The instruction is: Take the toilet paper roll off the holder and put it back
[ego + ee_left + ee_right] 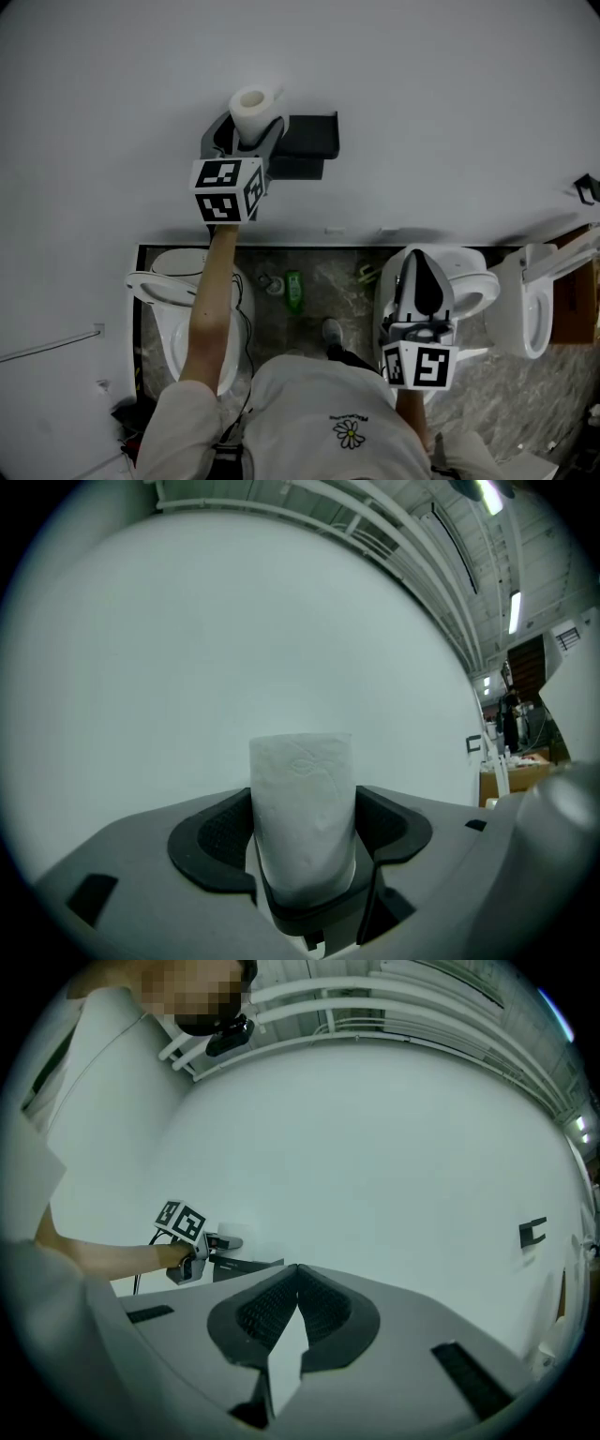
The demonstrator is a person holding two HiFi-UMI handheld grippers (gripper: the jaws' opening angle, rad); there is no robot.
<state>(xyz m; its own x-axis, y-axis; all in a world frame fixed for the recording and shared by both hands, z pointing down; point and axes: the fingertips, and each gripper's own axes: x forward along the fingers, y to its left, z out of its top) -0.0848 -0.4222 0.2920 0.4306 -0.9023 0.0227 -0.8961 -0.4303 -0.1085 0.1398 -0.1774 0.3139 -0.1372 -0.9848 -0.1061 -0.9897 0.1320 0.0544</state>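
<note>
A white toilet paper roll [252,106] is clamped upright between the jaws of my left gripper [249,133], raised in front of the white wall. The black wall holder [309,142] sits just right of the roll, and I cannot tell whether the roll touches it. In the left gripper view the roll [302,808] fills the gap between both dark pads [217,834]. My right gripper [422,274] hangs low at the right, over a toilet, with its jaws closed tip to tip and nothing in them [298,1277]. From the right gripper view the left gripper [192,1239] and holder [248,1265] show far off.
Three white toilets stand along the wall's foot: one at the left [161,292], one under my right gripper [473,286], one further right [530,314]. A green bottle [293,291] lies on the marbled floor. A small black bracket [587,188] is fixed to the wall at the far right.
</note>
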